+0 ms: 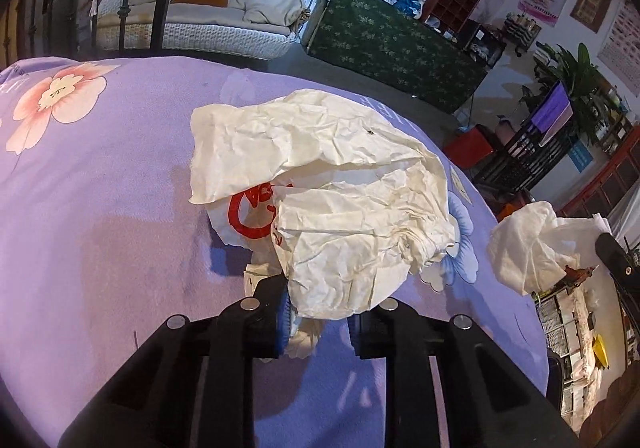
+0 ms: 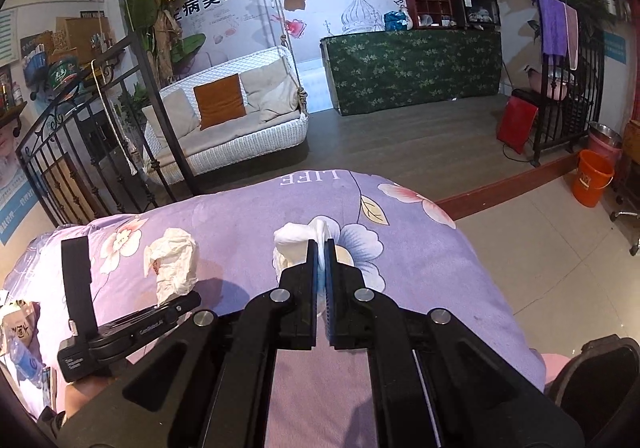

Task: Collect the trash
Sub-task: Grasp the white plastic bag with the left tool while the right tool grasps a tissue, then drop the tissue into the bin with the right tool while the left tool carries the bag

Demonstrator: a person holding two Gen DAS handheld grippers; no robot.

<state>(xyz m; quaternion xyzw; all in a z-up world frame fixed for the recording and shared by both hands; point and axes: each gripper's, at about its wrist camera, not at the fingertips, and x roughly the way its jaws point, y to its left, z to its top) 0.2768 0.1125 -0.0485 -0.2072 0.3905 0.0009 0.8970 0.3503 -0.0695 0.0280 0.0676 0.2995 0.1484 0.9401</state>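
Note:
A crumpled white paper wrapper with red print [image 1: 320, 200] lies on the purple flowered bed cover [image 1: 100, 208]. My left gripper [image 1: 320, 312] is open around its near end, one finger on each side; the paper hides the fingertips. My right gripper [image 2: 322, 252] is shut on a white crumpled tissue [image 2: 296, 244] and holds it above the cover [image 2: 240, 216]. In the left wrist view that tissue [image 1: 528, 248] shows at the right, beside the right gripper. In the right wrist view the wrapper [image 2: 174, 260] and the left gripper [image 2: 176, 304] show at the left.
The bed's far edge drops to a wood floor [image 2: 400, 144]. Beyond stand a white wicker swing seat [image 2: 228, 120], a green-covered counter [image 2: 412, 68] and a black iron railing [image 2: 80, 136]. An orange bucket [image 2: 592, 184] stands on the tiled floor at the right.

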